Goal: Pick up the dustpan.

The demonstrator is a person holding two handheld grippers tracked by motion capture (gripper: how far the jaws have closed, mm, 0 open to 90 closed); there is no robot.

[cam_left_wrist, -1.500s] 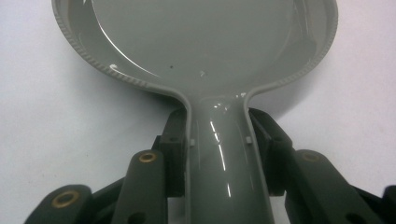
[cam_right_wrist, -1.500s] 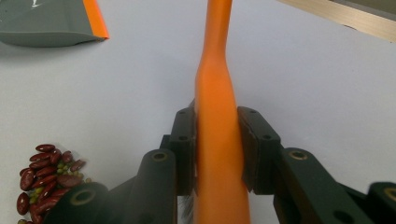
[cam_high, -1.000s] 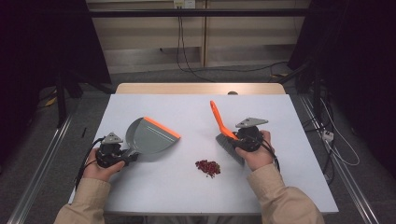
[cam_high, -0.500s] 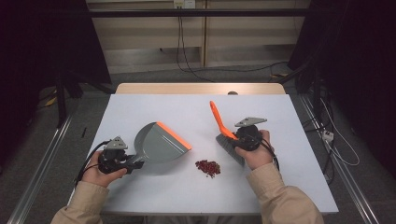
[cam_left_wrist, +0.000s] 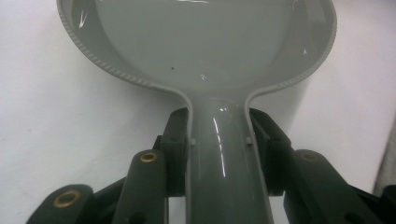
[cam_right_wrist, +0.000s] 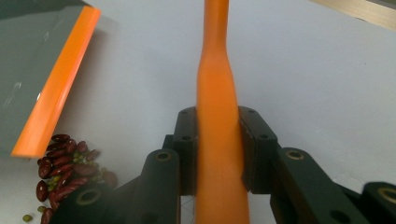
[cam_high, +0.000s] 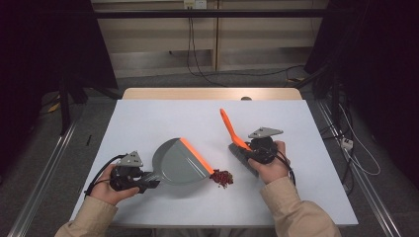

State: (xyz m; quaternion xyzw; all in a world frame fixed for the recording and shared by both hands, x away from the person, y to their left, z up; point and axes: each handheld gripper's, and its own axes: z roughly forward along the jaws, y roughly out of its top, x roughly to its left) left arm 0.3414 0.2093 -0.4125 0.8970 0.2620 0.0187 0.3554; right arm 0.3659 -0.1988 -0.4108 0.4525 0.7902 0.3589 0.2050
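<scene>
Beans: a small heap of dark red beans (cam_high: 222, 177) lies on the table, between the two hands and toward the person's side. In the right gripper view, a few small green ones are mixed among them (cam_right_wrist: 63, 168).
Dustpan: the grey dustpan (cam_high: 180, 163) lies flat on the table, left of the heap. Its orange lip (cam_high: 196, 156) faces the beans, and the lower end of the lip is just beside the heap, perhaps touching it.
Left gripper: the left gripper (cam_high: 129, 177) holds the dustpan by its handle (cam_left_wrist: 219, 158). In the left gripper view the two black jaws are clamped on the handle from both sides, just behind the pan.
Brush: the brush (cam_high: 236, 140) is right of the heap. Its orange handle (cam_right_wrist: 217, 116) points away from the person and upward, and its grey head rests near the table.
Right gripper: the right gripper (cam_high: 262, 148) grips the brush; the jaws press on the orange handle from both sides.
Table: the white table (cam_high: 163, 118) has a wooden edge (cam_high: 212, 94) at the far side.
Surroundings: cables lie on the grey floor (cam_high: 222, 76) behind the table.
</scene>
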